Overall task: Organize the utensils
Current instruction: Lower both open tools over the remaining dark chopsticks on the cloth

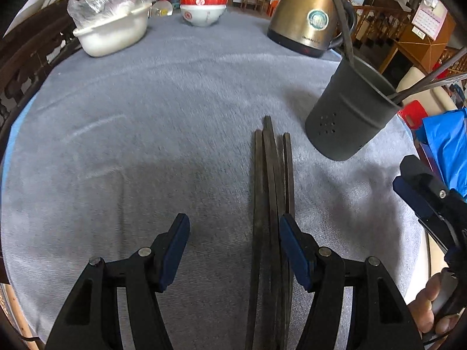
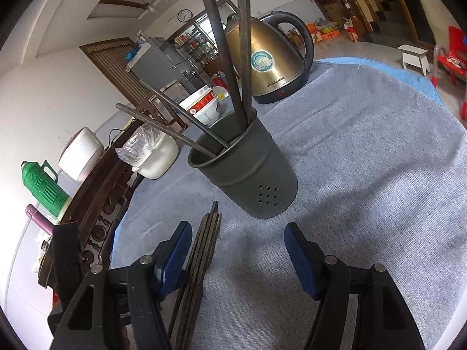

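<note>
Several dark chopsticks (image 1: 270, 198) lie bundled on the grey tablecloth, pointing away from me; they also show in the right wrist view (image 2: 201, 250). A dark metal utensil holder (image 1: 347, 116) stands to their right and holds several chopsticks (image 2: 233, 58); it also shows in the right wrist view (image 2: 248, 169). My left gripper (image 1: 233, 250) is open, low over the cloth, with the loose chopsticks just inside its right finger. My right gripper (image 2: 238, 256) is open and empty, in front of the holder, with the loose chopsticks by its left finger. It shows at the right edge of the left view (image 1: 423, 192).
A brass electric kettle (image 1: 306, 14) stands behind the holder. Stacked red-and-white bowls (image 1: 204, 3) and a white tub with a plastic bag (image 1: 113, 26) stand at the far side. A carved wooden edge (image 2: 99, 204) borders the table on the left.
</note>
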A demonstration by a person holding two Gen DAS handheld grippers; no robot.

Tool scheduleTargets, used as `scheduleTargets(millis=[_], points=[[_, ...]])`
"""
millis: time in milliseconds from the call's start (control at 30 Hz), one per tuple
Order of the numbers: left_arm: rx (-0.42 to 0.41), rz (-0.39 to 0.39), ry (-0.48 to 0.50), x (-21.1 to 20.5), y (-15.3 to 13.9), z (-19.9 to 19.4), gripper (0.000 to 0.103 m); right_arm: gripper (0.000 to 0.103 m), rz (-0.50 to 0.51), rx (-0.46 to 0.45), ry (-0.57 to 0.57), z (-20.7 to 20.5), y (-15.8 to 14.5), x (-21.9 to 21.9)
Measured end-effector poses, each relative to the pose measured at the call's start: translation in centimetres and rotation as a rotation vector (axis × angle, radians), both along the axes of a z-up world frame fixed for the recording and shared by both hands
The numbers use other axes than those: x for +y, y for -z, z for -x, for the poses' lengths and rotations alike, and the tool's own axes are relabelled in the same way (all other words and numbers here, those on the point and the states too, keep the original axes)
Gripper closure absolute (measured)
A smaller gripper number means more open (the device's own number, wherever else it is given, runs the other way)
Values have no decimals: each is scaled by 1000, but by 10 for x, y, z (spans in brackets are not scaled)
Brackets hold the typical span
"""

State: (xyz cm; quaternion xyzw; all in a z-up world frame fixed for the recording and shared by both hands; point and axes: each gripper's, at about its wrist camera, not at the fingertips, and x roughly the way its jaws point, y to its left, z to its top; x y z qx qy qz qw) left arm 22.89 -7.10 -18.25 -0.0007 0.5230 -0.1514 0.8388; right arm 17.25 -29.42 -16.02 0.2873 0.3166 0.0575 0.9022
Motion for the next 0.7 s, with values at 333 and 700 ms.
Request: scheduleTargets(millis=[333, 700], points=[[-26, 2, -29, 17, 2, 7, 32, 34, 39, 18, -26, -2, -2, 19], [-43, -26, -71, 61, -1, 14, 33, 64, 172, 141, -123, -41, 6, 67]])
